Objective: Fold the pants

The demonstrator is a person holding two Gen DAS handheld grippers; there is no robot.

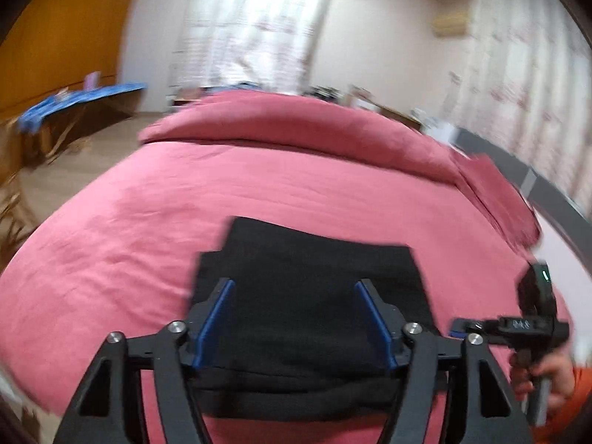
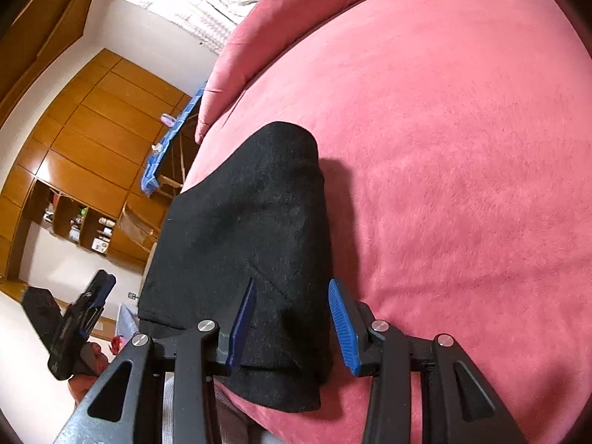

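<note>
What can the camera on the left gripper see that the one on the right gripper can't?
Only the left wrist view shows the window curtains straight ahead, the grey bed frame edge and the right gripper with the hand holding it. Only the right wrist view shows the wooden wardrobe with its open shelves. Both show the folded black pants on the pink bedspread, with open blue-padded jaws over them.

The pants (image 2: 255,229) are matt black cloth with a slightly fuzzy, felt-like nap. The bedspread (image 2: 462,148) is pink cloth, soft and velvety, with a brushed look. The wardrobe (image 2: 92,137) is glossy orange-brown wood. The grippers' pads (image 2: 342,323) look like ribbed blue plastic on matt black frames with shiny metal bolts.
</note>
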